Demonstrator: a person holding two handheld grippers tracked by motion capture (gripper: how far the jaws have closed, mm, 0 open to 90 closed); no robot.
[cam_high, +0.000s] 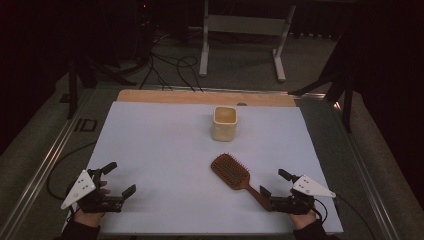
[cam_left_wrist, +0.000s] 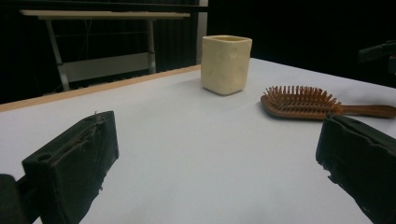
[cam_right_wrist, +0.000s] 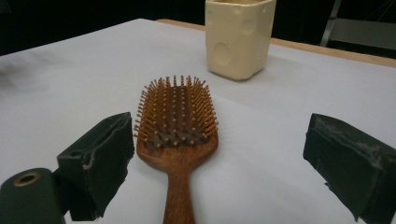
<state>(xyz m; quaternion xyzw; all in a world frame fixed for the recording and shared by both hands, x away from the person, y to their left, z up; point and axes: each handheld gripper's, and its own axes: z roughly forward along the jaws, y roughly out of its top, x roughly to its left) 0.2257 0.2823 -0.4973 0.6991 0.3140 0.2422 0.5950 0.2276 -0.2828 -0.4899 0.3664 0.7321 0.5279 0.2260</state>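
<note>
Right gripper (cam_high: 274, 182) near the table's front right corner, jaws wide apart, straddling the handle of the brush (cam_high: 235, 176) without touching it. In the right gripper view, handle running up between the two black jaws, clear space on both sides. Brush (cam_right_wrist: 176, 130) lying flat, bristles up, head pointing toward the table's middle, handle toward the front right corner.

Left gripper (cam_high: 121, 178) near the front left corner, jaws likewise spread, nothing between them but bare white top (cam_high: 160, 145). Held low over the surface, aimed toward the middle.

Cream cup (cam_high: 224, 123) standing upright beyond the brush head, toward the middle of the far edge, apart from the brush. Wooden strip (cam_high: 165, 96) along the far edge.
</note>
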